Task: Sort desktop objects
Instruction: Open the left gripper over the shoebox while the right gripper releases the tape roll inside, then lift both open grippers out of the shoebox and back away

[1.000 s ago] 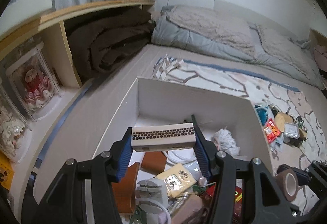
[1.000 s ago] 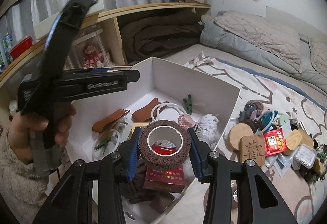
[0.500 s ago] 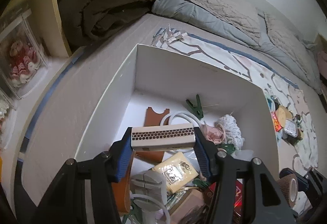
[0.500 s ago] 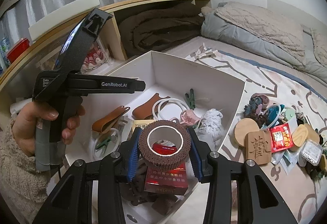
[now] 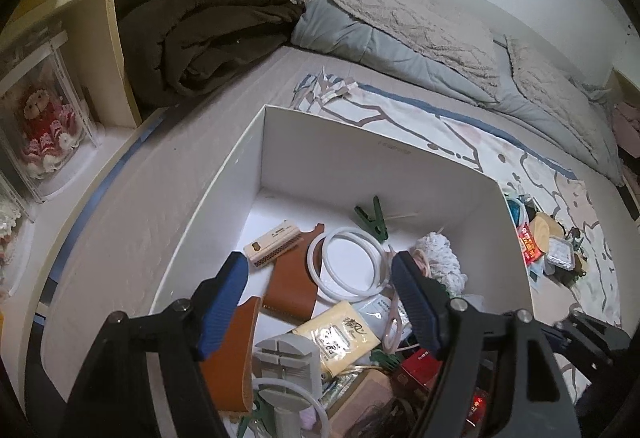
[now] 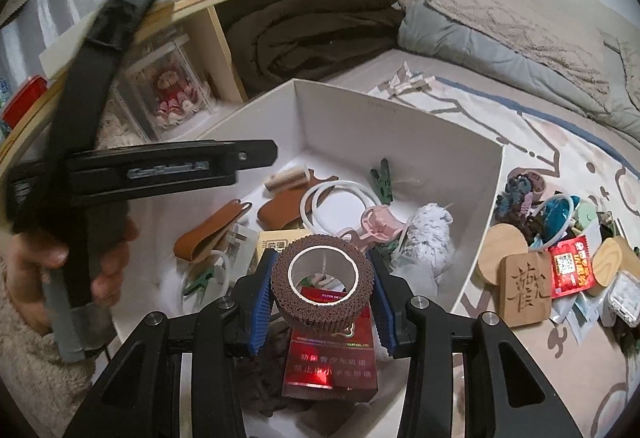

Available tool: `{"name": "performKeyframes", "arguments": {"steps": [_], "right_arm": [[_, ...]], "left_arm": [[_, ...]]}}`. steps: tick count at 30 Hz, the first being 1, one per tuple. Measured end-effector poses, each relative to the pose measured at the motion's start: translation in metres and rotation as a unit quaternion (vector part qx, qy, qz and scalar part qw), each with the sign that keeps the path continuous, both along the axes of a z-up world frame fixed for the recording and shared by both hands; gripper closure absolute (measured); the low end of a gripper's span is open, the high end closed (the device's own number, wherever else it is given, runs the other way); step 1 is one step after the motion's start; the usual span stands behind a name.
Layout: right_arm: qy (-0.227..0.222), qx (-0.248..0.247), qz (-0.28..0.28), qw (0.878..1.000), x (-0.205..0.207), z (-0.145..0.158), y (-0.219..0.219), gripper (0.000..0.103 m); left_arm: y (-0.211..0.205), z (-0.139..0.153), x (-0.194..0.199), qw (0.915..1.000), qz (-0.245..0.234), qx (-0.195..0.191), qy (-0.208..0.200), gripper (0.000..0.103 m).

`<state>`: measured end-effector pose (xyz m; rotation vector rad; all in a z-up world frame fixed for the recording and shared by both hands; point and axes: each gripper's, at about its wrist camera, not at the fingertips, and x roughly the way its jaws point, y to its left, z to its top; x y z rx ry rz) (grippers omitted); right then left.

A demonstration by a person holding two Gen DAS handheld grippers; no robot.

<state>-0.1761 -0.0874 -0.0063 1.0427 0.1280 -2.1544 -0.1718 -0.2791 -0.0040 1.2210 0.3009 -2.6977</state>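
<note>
My left gripper (image 5: 320, 302) hangs over the white box (image 5: 376, 162), its jaws opening with nothing between them. The pale wooden block with the honeycomb edge (image 5: 273, 245) lies on the box floor below, beside a brown leather piece (image 5: 294, 288) and white rings (image 5: 350, 264). My right gripper (image 6: 322, 300) is shut on a brown tape roll (image 6: 322, 272), held above a red packet (image 6: 330, 356) at the box's near end. In the right wrist view the left gripper's black body (image 6: 132, 174) and the hand holding it (image 6: 60, 270) show at the left.
The box also holds a green clip (image 5: 372, 218), a white fluffy ball (image 6: 430, 234), a pink item (image 6: 380, 222) and a yellow sachet (image 5: 338, 336). Wooden discs (image 6: 504, 252), an engraved wooden block (image 6: 526, 286) and small packets (image 6: 570, 264) lie on the patterned mat to the right. A shelf with brown blankets (image 5: 208, 34) stands behind.
My left gripper's jaws have spread and let go of the wooden block, which now lies on the box floor. The right gripper has moved lower and nearer to the box with the tape roll.
</note>
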Motion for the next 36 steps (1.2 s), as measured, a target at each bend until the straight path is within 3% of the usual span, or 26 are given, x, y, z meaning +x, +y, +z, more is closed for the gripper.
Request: {"name": "performKeyframes", "arguments": {"steps": [8, 9, 10, 12, 19, 36], "right_arm": [[0.008, 0.007, -0.017, 1.0, -0.008, -0.006, -0.004, 0.059], [0.007, 0.004, -0.022, 1.0, -0.01, -0.006, -0.003, 0.05], [0.004, -0.003, -0.026, 1.0, -0.011, -0.007, -0.001, 0.03], [-0.002, -0.024, -0.026, 0.999, -0.013, -0.007, 0.002, 0.013], [-0.006, -0.052, -0.029, 0.998, -0.007, -0.001, 0.013, 0.013], [0.039, -0.063, -0.025, 0.997, 0.035, 0.035, 0.043, 0.013]], "left_arm": [[0.004, 0.005, 0.011, 0.9997, -0.018, 0.005, 0.017, 0.029], [0.004, 0.005, 0.013, 0.9996, -0.019, 0.009, 0.019, 0.029], [0.005, 0.006, 0.014, 0.9996, -0.019, 0.011, 0.02, 0.029], [0.007, 0.006, 0.017, 0.9995, -0.02, 0.01, 0.022, 0.029], [0.013, 0.01, 0.026, 0.9993, -0.022, -0.004, 0.031, 0.029], [0.038, 0.031, 0.067, 0.9976, -0.022, -0.022, 0.062, 0.025]]}}
